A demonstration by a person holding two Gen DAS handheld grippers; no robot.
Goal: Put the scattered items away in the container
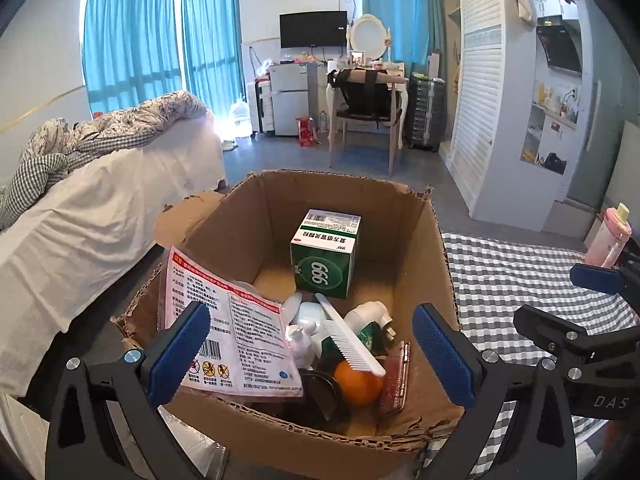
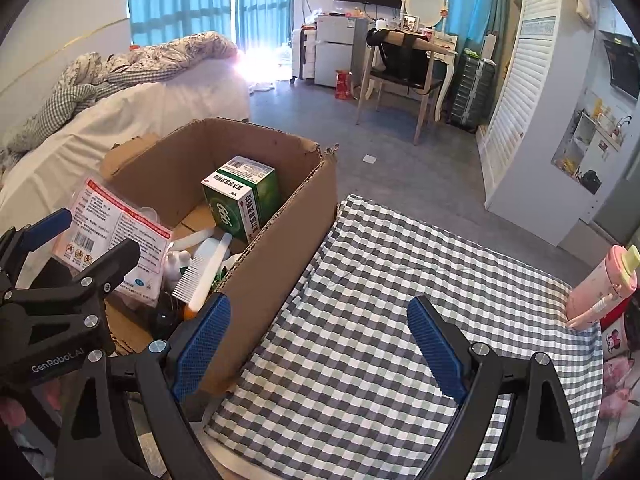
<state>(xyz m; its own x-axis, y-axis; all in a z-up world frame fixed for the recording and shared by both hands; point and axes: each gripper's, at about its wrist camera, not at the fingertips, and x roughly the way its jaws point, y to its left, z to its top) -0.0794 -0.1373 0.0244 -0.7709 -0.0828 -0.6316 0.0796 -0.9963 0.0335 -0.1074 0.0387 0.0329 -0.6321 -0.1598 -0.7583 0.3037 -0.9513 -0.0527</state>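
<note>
An open cardboard box [image 1: 420, 240] holds a green 999 medicine box [image 1: 325, 256], a white comb [image 1: 352, 338], an orange [image 1: 358, 382], a pink printed packet [image 1: 232, 340], a white spray bottle [image 1: 368, 316] and a pink phone case [image 1: 396, 376]. My left gripper [image 1: 316, 354] is open and empty above the box's near side. My right gripper [image 2: 320, 344] is open and empty over the checked cloth [image 2: 380, 300], just right of the box [image 2: 280, 248]. The medicine box [image 2: 240, 196] and comb [image 2: 204, 268] also show in the right wrist view.
A pink bottle [image 2: 600, 284] stands at the cloth's right edge, also seen in the left wrist view [image 1: 608, 236]. A bed with white sheet [image 1: 92, 216] lies left of the box. A chair and desk [image 1: 364, 108] stand across the grey floor.
</note>
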